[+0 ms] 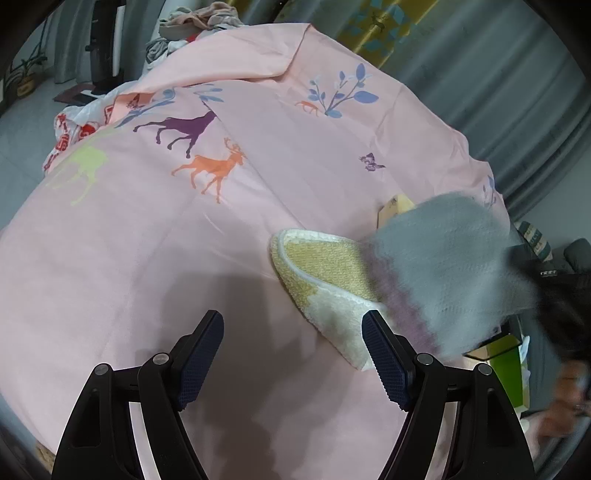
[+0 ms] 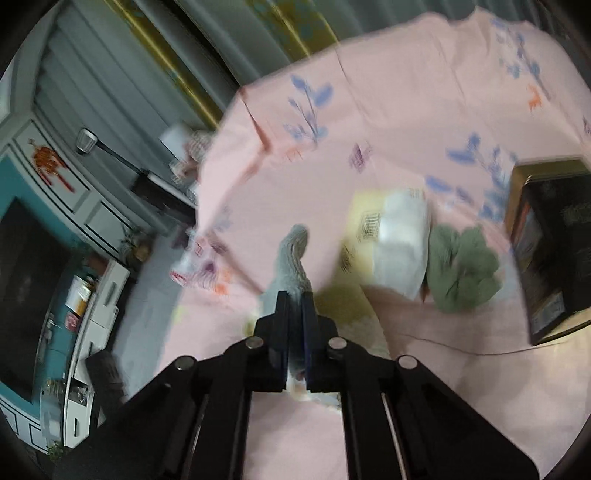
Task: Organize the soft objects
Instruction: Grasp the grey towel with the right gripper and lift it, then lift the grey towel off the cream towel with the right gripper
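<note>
A pink bedsheet (image 1: 147, 258) with deer prints covers the bed. My left gripper (image 1: 291, 321) hangs open just above it, nothing between its fingers. A folded yellow-and-cream towel (image 1: 325, 269) lies by its right finger. A blurred grey cloth (image 1: 443, 266) with a purple edge hangs over the towel's right end. In the right wrist view my right gripper (image 2: 294, 295) is shut on that grey cloth (image 2: 293, 258), which sticks up past the fingertips. Beyond it lie a white folded cloth (image 2: 402, 247) and a crumpled green cloth (image 2: 461, 273).
A dark open box (image 2: 554, 243) sits on the bed at the right. A red-and-white plastic bag (image 1: 74, 129) lies at the sheet's left edge, and a pile of clothes (image 1: 199, 18) at the far end. A green box (image 1: 506, 365) stands off the bed's right side.
</note>
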{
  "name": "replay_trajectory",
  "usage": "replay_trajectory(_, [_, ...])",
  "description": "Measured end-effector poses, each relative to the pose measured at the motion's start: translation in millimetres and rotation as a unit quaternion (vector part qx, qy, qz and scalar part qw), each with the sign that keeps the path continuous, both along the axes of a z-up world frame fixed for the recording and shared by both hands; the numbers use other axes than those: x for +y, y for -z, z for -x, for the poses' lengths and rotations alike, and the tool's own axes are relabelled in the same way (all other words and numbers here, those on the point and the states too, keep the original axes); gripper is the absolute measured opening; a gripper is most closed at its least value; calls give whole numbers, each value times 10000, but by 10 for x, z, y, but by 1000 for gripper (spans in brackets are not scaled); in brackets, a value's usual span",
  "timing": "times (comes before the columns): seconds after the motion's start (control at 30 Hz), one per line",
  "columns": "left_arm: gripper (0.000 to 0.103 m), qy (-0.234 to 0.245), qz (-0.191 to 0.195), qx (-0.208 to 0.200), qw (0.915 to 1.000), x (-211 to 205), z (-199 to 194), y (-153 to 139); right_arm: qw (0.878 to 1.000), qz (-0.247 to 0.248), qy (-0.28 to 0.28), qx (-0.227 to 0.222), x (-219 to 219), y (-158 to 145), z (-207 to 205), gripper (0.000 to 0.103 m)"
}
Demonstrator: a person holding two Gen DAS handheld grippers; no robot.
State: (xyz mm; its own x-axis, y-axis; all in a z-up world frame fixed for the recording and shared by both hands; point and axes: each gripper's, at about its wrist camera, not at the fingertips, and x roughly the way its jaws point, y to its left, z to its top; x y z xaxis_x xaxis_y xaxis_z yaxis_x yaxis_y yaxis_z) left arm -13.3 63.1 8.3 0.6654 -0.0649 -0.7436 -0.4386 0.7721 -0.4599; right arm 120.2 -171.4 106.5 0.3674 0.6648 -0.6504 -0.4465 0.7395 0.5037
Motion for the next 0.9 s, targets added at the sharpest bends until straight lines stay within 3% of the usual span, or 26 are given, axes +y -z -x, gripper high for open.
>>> replay_trajectory(0.17, [78, 131, 120, -68, 9998, -55, -3, -20, 9991, -227, 94, -354, -413, -415, 316, 6])
replay_trajectory(0.33, [78, 400, 62, -143, 9991, -242, -38, -75, 9981, 270, 399, -387, -834, -336, 529, 6])
replay_trajectory(0.53, [78, 811, -42, -114, 9966, -487, -106, -85, 9978, 463, 477, -41, -1060, 1, 585, 6])
replay_trajectory(0.73, [78, 962, -55, -17, 9953, -538, -110, -48, 9964, 22, -202, 829, -631, 591, 535, 6])
replay_trajectory(0.9, [78, 1183, -6, 88, 9929, -597, -131, -3, 9880, 602, 109, 1422, -533, 1112, 400, 9])
